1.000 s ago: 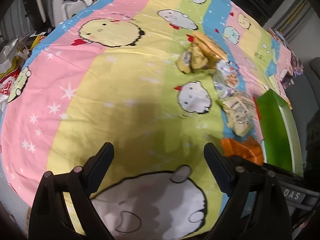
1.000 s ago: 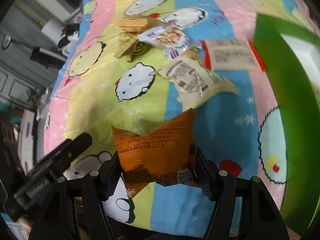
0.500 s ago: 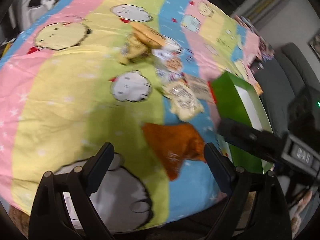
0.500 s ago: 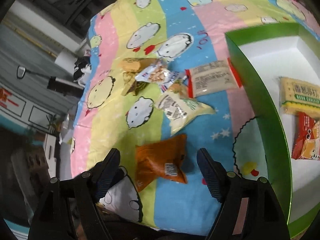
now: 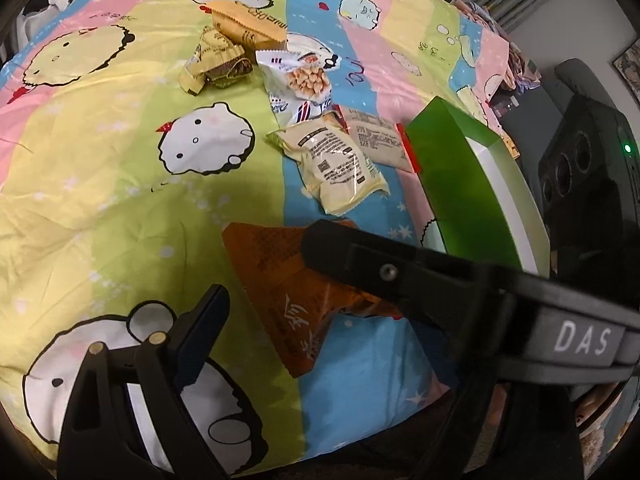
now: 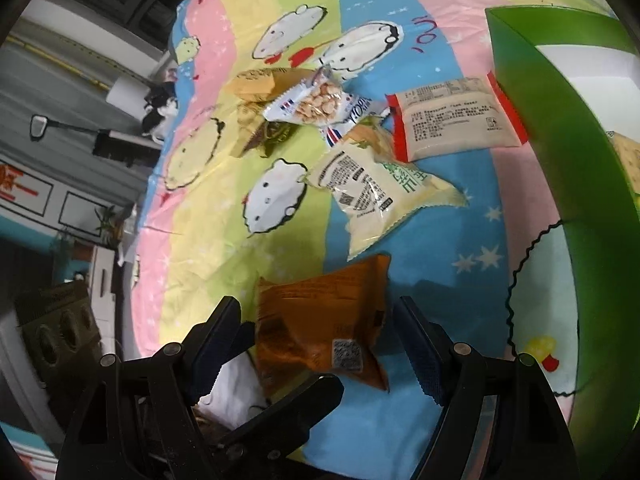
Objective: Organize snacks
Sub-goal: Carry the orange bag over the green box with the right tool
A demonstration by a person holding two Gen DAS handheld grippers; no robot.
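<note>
An orange snack packet [image 5: 280, 292] [image 6: 320, 320] lies flat on the cartoon-print cloth near its front edge. My right gripper [image 6: 318, 308] is open, with the packet between its fingers and clear of both pads. My left gripper [image 5: 316, 304] is open and its jaws are closing; the packet lies just ahead between them, untouched. Only the left fingertip [image 5: 208, 320] shows, since the right gripper's arm [image 5: 400, 276] crosses in front of the other. A green box [image 5: 460, 188] [image 6: 560, 160] stands to the right. Further back lie a pale packet [image 5: 336, 168] [image 6: 372, 196] and a red-edged packet [image 5: 376, 140] [image 6: 456, 120].
A peanut packet [image 5: 300, 76], a tan packet [image 5: 248, 28] and gold-wrapped sweets [image 5: 212, 64] sit in a cluster at the back. A black speaker [image 5: 580, 180] stands beyond the box. The cloth's front edge runs just below the grippers.
The right gripper let go of the orange packet, which now lies on the cloth. The left gripper swung right toward it, and the right gripper's arm now crosses its view.
</note>
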